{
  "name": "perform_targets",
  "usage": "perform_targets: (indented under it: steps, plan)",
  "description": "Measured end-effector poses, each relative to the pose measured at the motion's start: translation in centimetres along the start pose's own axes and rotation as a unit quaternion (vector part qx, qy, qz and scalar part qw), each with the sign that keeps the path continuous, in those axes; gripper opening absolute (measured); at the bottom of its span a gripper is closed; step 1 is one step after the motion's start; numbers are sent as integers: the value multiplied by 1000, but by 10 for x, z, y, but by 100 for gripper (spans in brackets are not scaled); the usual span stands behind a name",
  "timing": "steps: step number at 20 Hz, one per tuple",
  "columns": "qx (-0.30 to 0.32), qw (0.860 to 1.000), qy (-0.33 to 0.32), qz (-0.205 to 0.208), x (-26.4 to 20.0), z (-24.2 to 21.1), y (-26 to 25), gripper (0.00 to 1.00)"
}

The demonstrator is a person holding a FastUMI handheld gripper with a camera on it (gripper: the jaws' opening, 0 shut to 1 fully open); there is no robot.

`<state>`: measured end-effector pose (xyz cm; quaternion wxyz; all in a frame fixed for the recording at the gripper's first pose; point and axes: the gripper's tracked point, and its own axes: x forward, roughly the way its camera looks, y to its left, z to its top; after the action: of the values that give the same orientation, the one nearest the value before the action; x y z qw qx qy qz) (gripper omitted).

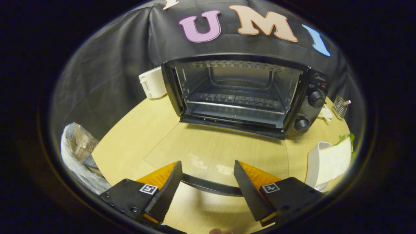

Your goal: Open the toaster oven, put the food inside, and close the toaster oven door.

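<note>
Step one done: toaster oven (240,94) at back edge of tabletop (130,136), glass door (214,152) swung fully down flat, handle (211,185) crossing between the fingertips. Cavity empty, rack bare. Gripper (208,182) hovering over the door, jaws spread wide, holding nothing. Food, a sandwich (334,161) on a white plate (312,162), sitting at right edge of tabletop, well apart from the fingers. Left to do, by the look of it: grab food, load on rack, shut door.

A white plastic box-shaped appliance (152,83) stands on the pale wooden surface (136,136). A small wire-mesh metal basket (340,106) sits at the surface's far right edge, and crumpled grey-brown wrapping (78,152) lies off its left edge.
</note>
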<state>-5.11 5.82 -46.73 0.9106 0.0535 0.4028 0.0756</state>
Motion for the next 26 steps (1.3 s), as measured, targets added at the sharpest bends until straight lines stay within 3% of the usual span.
perform_targets:
  steps: [4, 7, 10, 17, 26]
  plan:
    - [19, 997, -75, -29, -37, 55, -43, 100]
    - [42, 987, -139, -76, -71, 99, -99, 99]
    - [72, 977, -171, -106, -98, 112, -156, 99]
    - [122, 963, -164, -177, -133, 78, -280, 99]
    - [203, 963, -100, -149, -113, 0, -312, 99]
